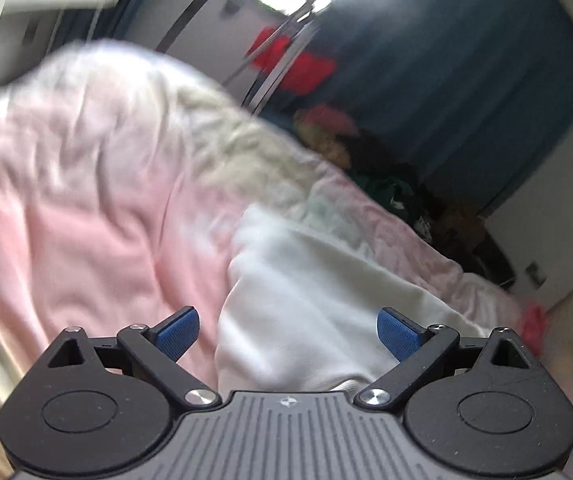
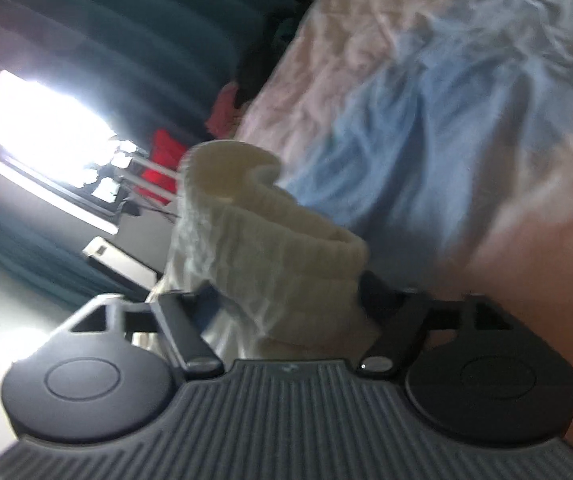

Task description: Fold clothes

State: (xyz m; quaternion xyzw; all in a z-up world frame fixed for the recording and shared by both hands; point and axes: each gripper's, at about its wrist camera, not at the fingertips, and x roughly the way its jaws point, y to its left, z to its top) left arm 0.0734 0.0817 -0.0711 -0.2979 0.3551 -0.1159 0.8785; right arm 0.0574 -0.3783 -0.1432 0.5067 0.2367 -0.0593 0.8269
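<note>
In the left wrist view my left gripper (image 1: 288,334) is open and empty, its blue pads (image 1: 178,332) wide apart just above a white garment (image 1: 306,300) that lies on a pink bedspread (image 1: 86,220). In the right wrist view a cream ribbed knit cuff (image 2: 270,236) bunches between the arms of my right gripper (image 2: 286,300) and hides the fingertips; the gripper appears shut on it, held up over the bed. The view is tilted and blurred.
The bedspread has pink, pale blue (image 2: 426,128) and cream patches. Dark teal curtains (image 1: 466,80), a bright window (image 2: 42,136), a metal rack with red cloth (image 1: 294,64) and a heap of dark clothes (image 1: 398,188) stand beyond the bed.
</note>
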